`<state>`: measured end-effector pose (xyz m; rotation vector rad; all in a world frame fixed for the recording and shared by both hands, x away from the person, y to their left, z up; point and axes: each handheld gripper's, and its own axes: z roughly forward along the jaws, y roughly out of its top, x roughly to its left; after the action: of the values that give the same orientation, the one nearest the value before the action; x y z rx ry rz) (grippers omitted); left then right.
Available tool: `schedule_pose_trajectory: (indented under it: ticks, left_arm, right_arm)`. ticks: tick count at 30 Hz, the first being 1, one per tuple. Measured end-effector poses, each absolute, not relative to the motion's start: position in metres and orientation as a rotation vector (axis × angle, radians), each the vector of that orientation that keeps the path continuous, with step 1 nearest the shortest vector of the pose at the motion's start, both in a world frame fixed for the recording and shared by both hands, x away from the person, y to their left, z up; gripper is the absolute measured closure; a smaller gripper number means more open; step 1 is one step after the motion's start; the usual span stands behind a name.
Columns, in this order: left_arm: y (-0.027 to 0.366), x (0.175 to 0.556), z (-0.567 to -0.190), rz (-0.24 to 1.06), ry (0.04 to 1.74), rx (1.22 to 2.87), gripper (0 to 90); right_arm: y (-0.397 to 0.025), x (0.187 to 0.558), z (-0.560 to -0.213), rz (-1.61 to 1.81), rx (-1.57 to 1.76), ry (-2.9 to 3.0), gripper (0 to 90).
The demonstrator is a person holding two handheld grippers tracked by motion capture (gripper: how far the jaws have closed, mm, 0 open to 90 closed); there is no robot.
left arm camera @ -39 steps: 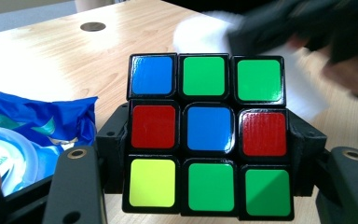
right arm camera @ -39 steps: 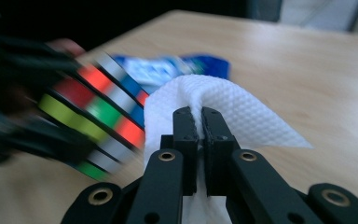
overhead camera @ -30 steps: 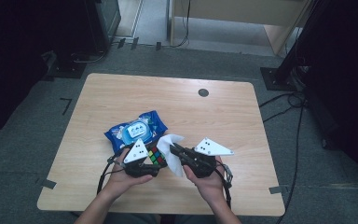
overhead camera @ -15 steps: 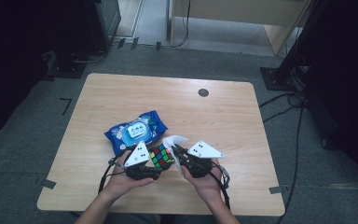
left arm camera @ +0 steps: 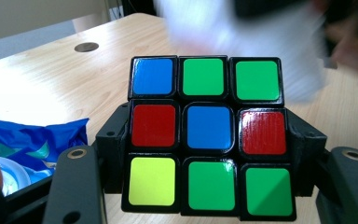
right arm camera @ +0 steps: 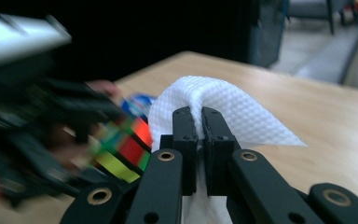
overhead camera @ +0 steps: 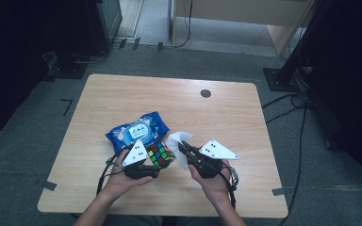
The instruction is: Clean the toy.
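On the worktop [overhead camera: 226, 117], near the middle of its front edge, a blue pack of wipes [overhead camera: 136, 132] lies flat with its lid shut, so what is left inside cannot be told. Just in front of it the left gripper [overhead camera: 162, 157] has its fingers closed on the sides of a puzzle cube [left arm camera: 205, 135], held above the worktop. The right gripper [right arm camera: 199, 121] has its fingers pinched shut on a folded white wipe [right arm camera: 223, 109] just beside the cube; the step in hand looks like wiping the cube, and the next move calls for pressing the wipe flat against a face.
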<state>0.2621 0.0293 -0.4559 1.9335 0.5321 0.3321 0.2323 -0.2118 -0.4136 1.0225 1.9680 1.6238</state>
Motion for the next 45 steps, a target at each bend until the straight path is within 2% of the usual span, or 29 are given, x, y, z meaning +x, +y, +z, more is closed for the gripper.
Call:
schedule_pose_trajectory:
  ticks: [4,9,25,35,45]
  left_arm:
    - [0.024,0.26,-0.458,0.334,0.513,1.951,34.2]
    - [0.02,0.256,-0.456,0.333,0.486,1.948,34.2]
    - [0.027,0.26,-0.455,0.354,0.512,1.961,34.2]
    - [0.033,0.261,-0.451,0.351,0.523,1.912,34.1]
    - [0.036,0.263,-0.452,0.358,0.542,1.905,34.1]
  right_arm:
    - [-0.205,0.225,-0.405,1.713,0.984,1.963,86.4]
    - [-0.195,0.229,-0.426,1.652,1.054,2.024,86.3]
    - [-0.192,0.236,-0.448,1.456,1.072,2.026,85.9]
    - [-0.213,0.264,-0.488,1.129,1.207,2.132,85.0]
    - [-0.236,0.27,-0.481,1.083,1.271,2.054,84.3]
